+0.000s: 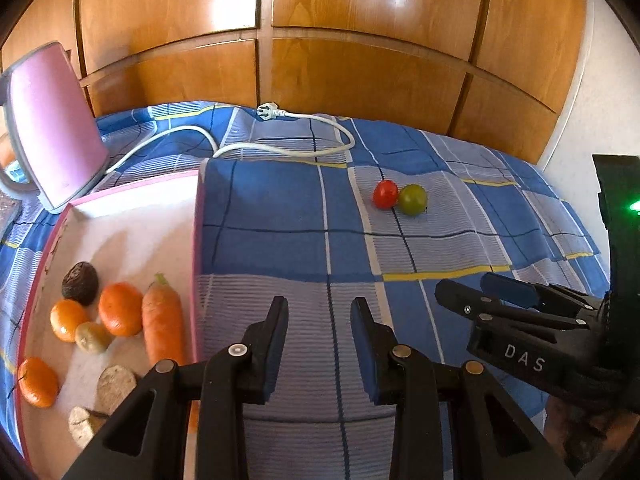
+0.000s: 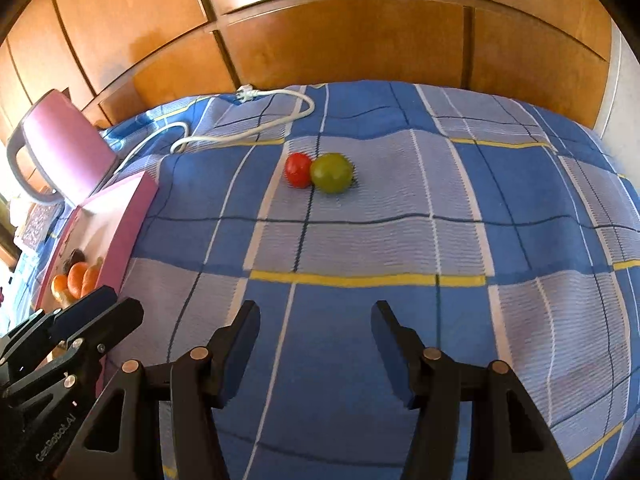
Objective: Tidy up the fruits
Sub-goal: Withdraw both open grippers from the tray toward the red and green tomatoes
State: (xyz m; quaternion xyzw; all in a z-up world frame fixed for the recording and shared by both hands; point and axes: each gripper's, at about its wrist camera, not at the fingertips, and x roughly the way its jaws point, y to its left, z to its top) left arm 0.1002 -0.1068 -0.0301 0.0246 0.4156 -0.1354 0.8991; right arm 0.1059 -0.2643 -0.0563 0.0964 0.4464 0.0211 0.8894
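Observation:
A red tomato (image 1: 385, 194) and a green tomato (image 1: 413, 199) lie touching on the blue checked cloth; both show in the right wrist view, red (image 2: 297, 169) and green (image 2: 331, 173). A pink box (image 1: 136, 240) at the left holds several oranges (image 1: 120, 309), a carrot (image 1: 163, 320), a dark fruit (image 1: 80, 283) and other pieces. My left gripper (image 1: 319, 308) is open and empty over the cloth beside the box. My right gripper (image 2: 315, 312) is open and empty, well short of the tomatoes.
A pink kettle (image 1: 56, 128) stands behind the box with its white cord (image 1: 280, 148) and plug looped across the cloth. Wooden cupboard doors (image 1: 360, 60) rise behind the covered surface. The box wall (image 2: 120, 236) stands left of the right gripper.

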